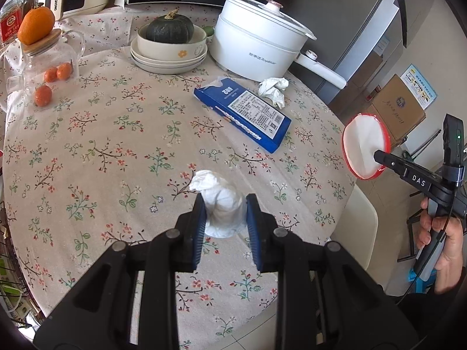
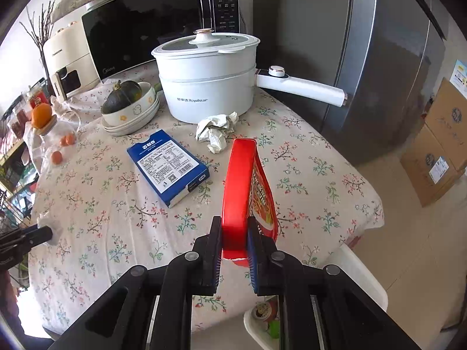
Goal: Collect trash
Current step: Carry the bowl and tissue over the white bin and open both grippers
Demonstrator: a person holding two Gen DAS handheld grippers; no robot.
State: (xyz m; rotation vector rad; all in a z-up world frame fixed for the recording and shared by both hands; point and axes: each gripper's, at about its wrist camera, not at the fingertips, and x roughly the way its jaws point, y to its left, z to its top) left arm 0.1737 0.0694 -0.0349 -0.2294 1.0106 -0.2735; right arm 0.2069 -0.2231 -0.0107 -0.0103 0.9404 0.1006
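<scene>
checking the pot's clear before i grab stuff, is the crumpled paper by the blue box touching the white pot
Apart. The right wrist view shows flowered cloth between the crumpled paper and the base of the white pot.

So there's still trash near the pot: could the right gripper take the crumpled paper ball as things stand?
Probably not yet. The right gripper is shut on the red cup, so its jaws are full. Otherwise the cloth before the crumpled paper ball looks clear.

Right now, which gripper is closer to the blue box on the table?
Right, I think, though it's close. The right gripper, shut on a red cup, hangs beside the blue box. The left gripper, holding a crumpled tissue, sits farther back across the tablecloth.
</scene>
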